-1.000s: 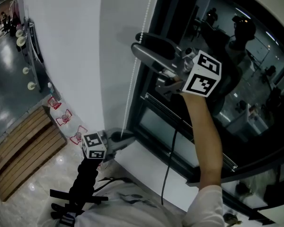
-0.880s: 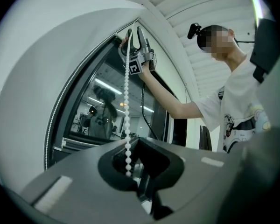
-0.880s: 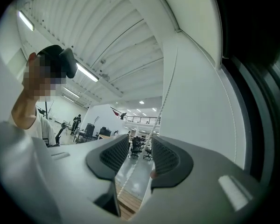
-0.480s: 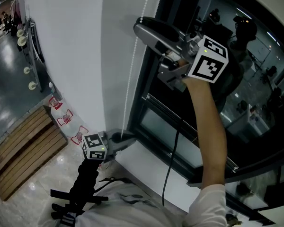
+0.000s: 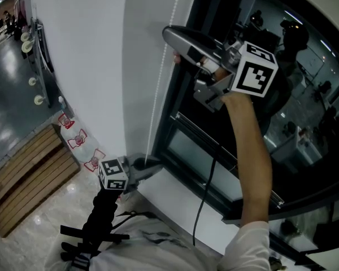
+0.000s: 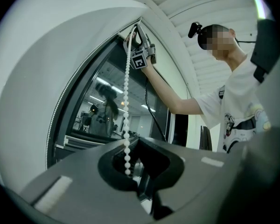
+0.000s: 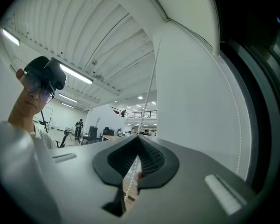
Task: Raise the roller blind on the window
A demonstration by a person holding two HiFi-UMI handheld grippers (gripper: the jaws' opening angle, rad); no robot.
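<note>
Pinching bead chain [image 5: 156, 103] high, right claw [image 5: 172, 37] just closed; left claw [image 5: 150, 164] pinches it below

White wall [image 5: 85, 66] left, dark window [image 5: 305, 123] right with room reflections, white sill [image 5: 172, 193] near, glossy floor [image 5: 5, 106] far left, wooden slats [image 5: 28, 171], ribbed ceiling [image 7: 84, 41] with strip lights [image 7: 75, 73].
</note>
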